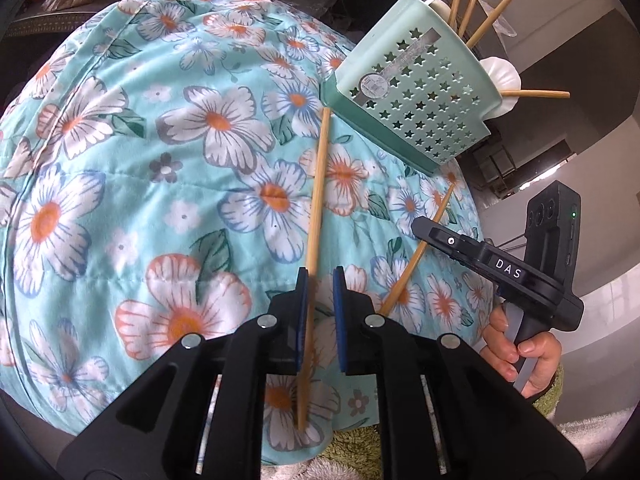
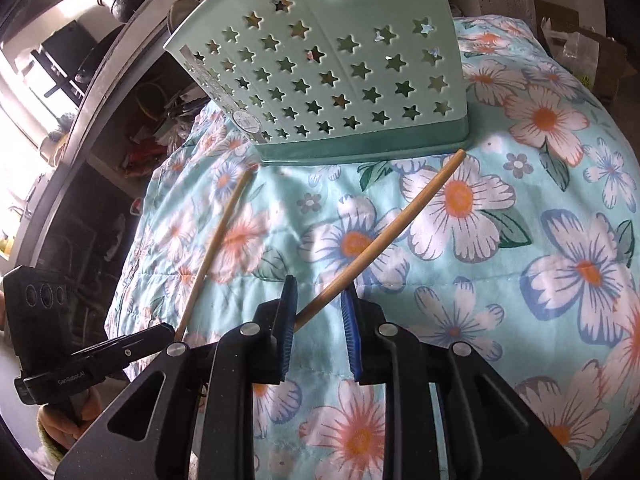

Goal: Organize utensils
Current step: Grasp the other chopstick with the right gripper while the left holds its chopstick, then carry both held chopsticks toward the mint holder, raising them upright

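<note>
Two bamboo chopsticks lie on a floral cloth (image 1: 160, 160) in front of a mint green utensil holder (image 1: 412, 92) with star holes. One chopstick (image 1: 316, 200) runs between the jaws of my left gripper (image 1: 320, 276), close along the left pad, with a gap to the other pad, so the gripper is open. In the right wrist view the second chopstick (image 2: 400, 216) crosses slantwise between the pads of my right gripper (image 2: 319, 284), which stand apart and open. The holder (image 2: 320, 80) stands just beyond both chopsticks. Several chopsticks (image 1: 492, 16) stick out of it.
A person's hand (image 1: 520, 352) holds the right gripper (image 1: 420, 228) at the cloth's right edge. The left gripper (image 2: 160, 334) sits low at left in the right wrist view. A green towel (image 1: 352, 444) lies under the cloth's near edge. Cluttered dark shelves (image 2: 120, 128) stand behind the holder.
</note>
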Tool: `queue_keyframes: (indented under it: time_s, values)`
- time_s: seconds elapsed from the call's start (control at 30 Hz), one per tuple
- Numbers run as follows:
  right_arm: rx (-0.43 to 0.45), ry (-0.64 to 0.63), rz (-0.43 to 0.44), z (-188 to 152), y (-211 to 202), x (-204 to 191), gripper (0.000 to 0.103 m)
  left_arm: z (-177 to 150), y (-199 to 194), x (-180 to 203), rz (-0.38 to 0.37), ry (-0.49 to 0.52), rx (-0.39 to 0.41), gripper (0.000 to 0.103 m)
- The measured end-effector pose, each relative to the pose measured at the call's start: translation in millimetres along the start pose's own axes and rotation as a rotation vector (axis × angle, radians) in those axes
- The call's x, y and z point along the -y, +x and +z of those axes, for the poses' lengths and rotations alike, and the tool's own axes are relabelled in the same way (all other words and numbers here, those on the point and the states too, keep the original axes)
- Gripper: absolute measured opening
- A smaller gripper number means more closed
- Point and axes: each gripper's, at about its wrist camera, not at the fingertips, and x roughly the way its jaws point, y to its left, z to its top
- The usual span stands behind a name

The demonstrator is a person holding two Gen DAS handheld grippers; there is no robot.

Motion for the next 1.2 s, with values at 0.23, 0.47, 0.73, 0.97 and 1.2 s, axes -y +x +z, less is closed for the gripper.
queue_keyframes:
  time_s: [0.23, 0.47, 0.73, 0.97, 1.2]
  values:
    - [0.000, 0.045, 0.010, -8, 11, -6, 0.027, 11, 8, 5, 0.050, 0.043, 0.001, 0.019]
    - [0.034, -0.082, -0.070, -10, 17, -31, 0.027, 16, 20, 11, 0.108, 0.094, 0.006, 0.018]
    - [-0.014, -0.232, -0.054, -4, 20, -42, 0.026, 20, 22, 9, 0.132, 0.110, 0.012, 0.010]
    - [-0.042, -0.334, -0.045, -6, 20, -51, 0.026, 16, 16, 6, 0.136, 0.109, 0.014, 0.005]
    - [-0.081, -0.373, -0.018, -14, 3, -34, 0.026, -2, 3, -1, 0.125, 0.048, -0.016, 0.005]
